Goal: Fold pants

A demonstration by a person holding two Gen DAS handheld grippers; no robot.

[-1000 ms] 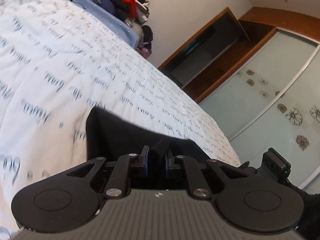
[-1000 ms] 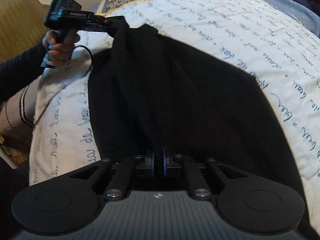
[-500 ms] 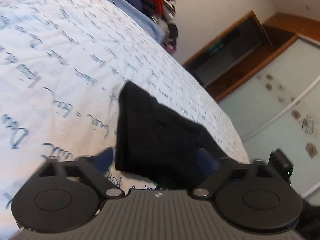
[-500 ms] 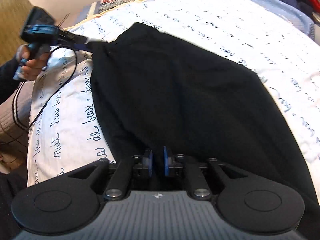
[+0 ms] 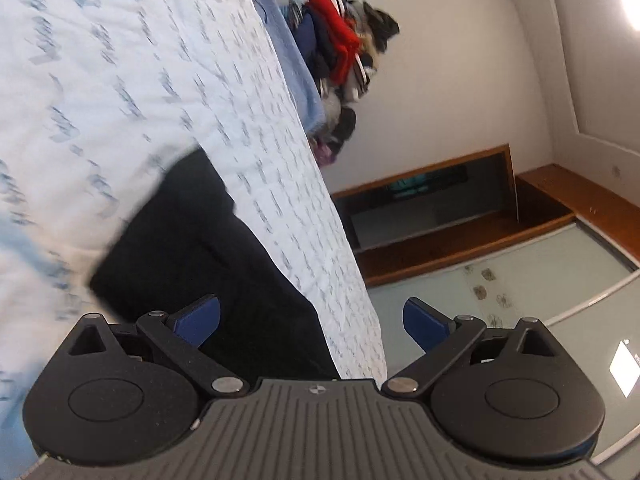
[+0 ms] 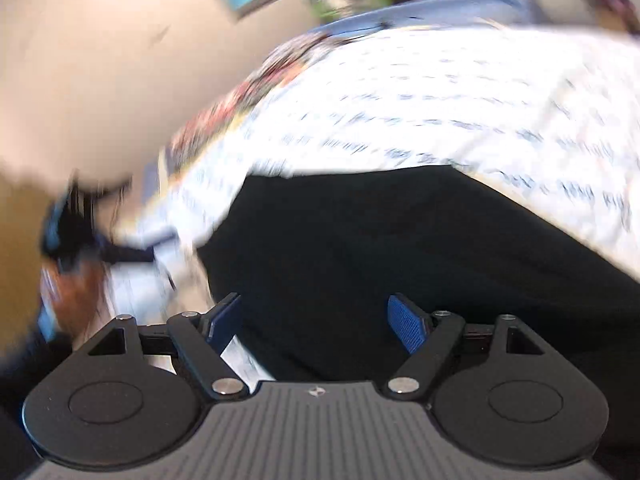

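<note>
Black pants [image 5: 208, 256] lie flat on the white quilt [image 5: 120, 80] with blue script, near the bed's edge. In the left wrist view my left gripper [image 5: 312, 320] hangs just above them, its jaws opening wide, blue pads [image 5: 198, 316] apart and gripping nothing. In the blurred right wrist view the pants [image 6: 400, 248] spread dark across the quilt [image 6: 440, 100]. My right gripper [image 6: 316, 320] is above the cloth, jaws opening, nothing pressed between its pads [image 6: 406, 322]. The left gripper [image 6: 76, 236], held by a hand, shows blurred at the left edge.
A pile of clothes [image 5: 340, 52], red and dark, sits past the bed's far end. A wooden-framed opening [image 5: 432, 200] and glass sliding doors with flower prints [image 5: 520, 300] stand to the right. A patterned blanket [image 6: 248, 92] lies at the quilt's far edge.
Both grippers were shut on the pants' edge and have let go, jaws now wide. The pants dropped flat onto the quilt. Both hands pulled back, rose a little and rolled.
</note>
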